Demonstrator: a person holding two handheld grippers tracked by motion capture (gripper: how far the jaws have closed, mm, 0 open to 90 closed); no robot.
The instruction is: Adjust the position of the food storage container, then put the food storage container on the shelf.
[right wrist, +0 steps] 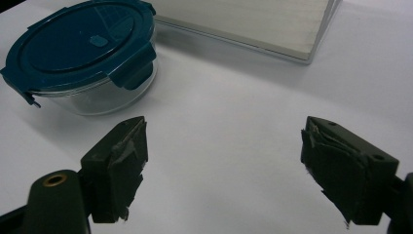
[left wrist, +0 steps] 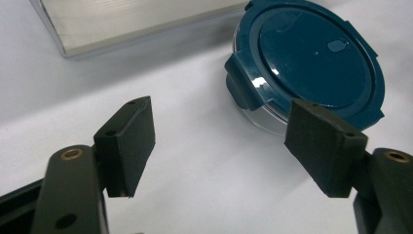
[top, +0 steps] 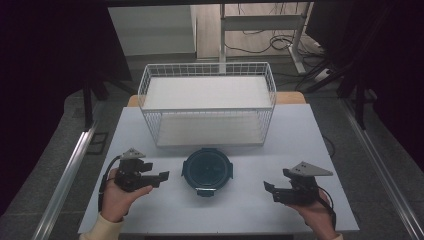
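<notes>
My left gripper (top: pixel 161 176) is spread wide on nothing, and so is my right gripper (top: pixel 270 190). Between them on the matte white table (top: pixel 250 210) sits the round glass container (top: pixel 207 171), with a glossy teal clip lid, at six o'clock of the white wire basket (top: pixel 207 102).

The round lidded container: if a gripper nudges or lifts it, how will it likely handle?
The container looks rigid: clear, glass-like bowl, so probably heavy for its size and breakable. Its wide, low shape sits flat on the table, so it should slide, not tip. The glossy lid may be slippery.
</notes>
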